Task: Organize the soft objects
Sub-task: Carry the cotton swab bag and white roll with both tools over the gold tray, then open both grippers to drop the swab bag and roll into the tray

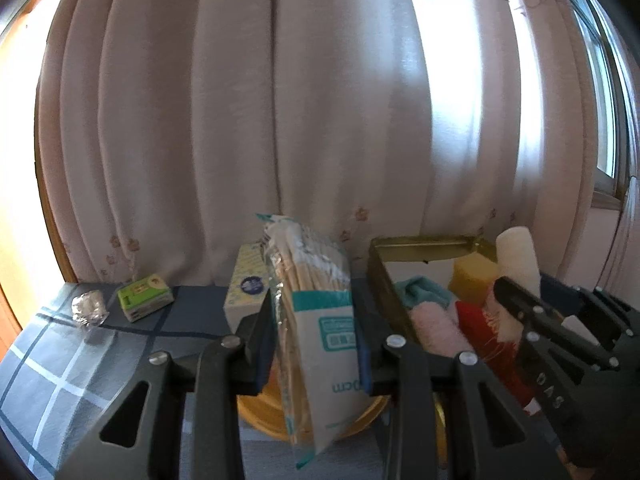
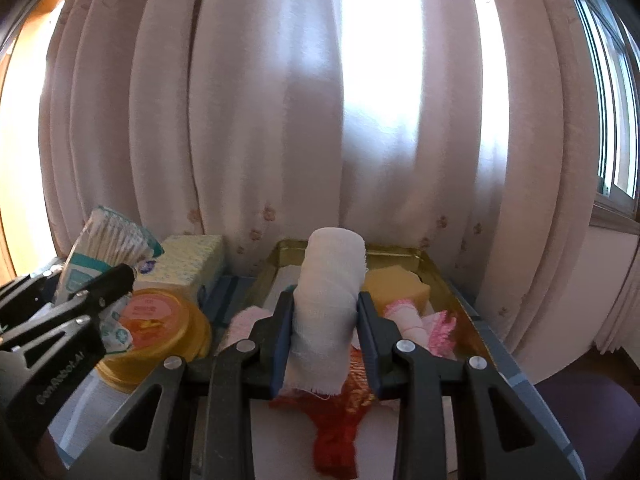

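Left gripper (image 1: 316, 344): closed on a bag of cotton swabs (image 1: 316, 312), held upright and clear of the table, one finger on each side of the bag.
Right gripper (image 2: 325, 336): closed on a white gauze roll (image 2: 326, 304), held upright above the tray, fingers pressed against both sides of the roll.
Tray (image 2: 404, 254): gold metal, rectangular, on the table in front of the curtain; the right side of the left wrist view also shows it.
Tray contents: yellow sponge (image 2: 396, 288) at the far end; pink frilled cloth (image 2: 424, 324) just in front of the sponge; red cloth (image 2: 340, 424) at the near end, under the right gripper; teal cloth (image 1: 420, 288) and pink towel (image 1: 434, 326) along the left wall.
Yellow tub (image 2: 156, 328): round, orange lid, on the table just left of the tray.
Tissue pack (image 2: 188, 266): pale yellow, behind the tub.
Green box (image 1: 146, 297): on the table, well left of the tray.
Foil ball (image 1: 89, 307): crumpled, just left of the green box.
Table (image 1: 60, 380): covered by a grey and blue check cloth.
Curtain (image 1: 280, 120): pale pink, hanging behind the table.
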The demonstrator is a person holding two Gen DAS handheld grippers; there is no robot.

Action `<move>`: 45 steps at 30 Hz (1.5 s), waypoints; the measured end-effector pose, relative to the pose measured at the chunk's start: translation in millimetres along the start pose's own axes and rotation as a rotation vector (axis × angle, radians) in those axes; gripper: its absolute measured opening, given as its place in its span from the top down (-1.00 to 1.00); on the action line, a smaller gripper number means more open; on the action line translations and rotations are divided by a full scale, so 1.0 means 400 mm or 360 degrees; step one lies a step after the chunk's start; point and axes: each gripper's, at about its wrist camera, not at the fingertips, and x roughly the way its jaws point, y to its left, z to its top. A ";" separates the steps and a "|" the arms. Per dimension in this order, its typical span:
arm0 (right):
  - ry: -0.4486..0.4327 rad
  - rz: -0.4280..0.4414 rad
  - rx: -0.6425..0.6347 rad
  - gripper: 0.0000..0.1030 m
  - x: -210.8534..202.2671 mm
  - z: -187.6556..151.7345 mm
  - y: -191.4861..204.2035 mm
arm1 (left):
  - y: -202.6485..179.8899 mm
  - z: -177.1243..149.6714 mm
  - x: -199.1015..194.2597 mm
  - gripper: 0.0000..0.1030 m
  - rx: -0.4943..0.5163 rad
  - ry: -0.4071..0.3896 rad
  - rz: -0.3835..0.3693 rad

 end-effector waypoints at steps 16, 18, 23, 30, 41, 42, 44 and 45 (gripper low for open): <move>0.0077 -0.0133 -0.0025 0.34 0.041 0.042 -0.088 | -0.116 0.039 0.024 0.38 0.0068 -0.0006 -0.0164; 0.0085 -0.0146 -0.0028 0.34 0.045 0.048 -0.094 | -0.127 0.044 0.029 0.37 0.0072 -0.0001 -0.0185; 0.0123 -0.0181 -0.0046 0.34 0.063 0.069 -0.111 | -0.156 0.055 0.044 0.38 0.0081 0.0006 -0.0227; 0.0190 -0.0222 -0.0054 0.34 0.099 0.096 -0.135 | -0.184 0.064 0.069 0.38 0.0079 0.0041 -0.0279; 0.0322 -0.0252 -0.0051 0.34 0.166 0.123 -0.167 | -0.232 0.077 0.114 0.38 0.0128 0.0112 -0.0315; 0.0335 -0.0256 -0.0054 0.34 0.171 0.123 -0.167 | -0.234 0.079 0.119 0.38 0.0127 0.0122 -0.0315; 0.0377 -0.0250 -0.0050 0.34 0.188 0.127 -0.172 | -0.238 0.080 0.129 0.38 0.0128 0.0140 -0.0314; 0.0394 -0.0244 -0.0040 0.34 0.196 0.129 -0.176 | -0.243 0.081 0.138 0.38 0.0137 0.0160 -0.0318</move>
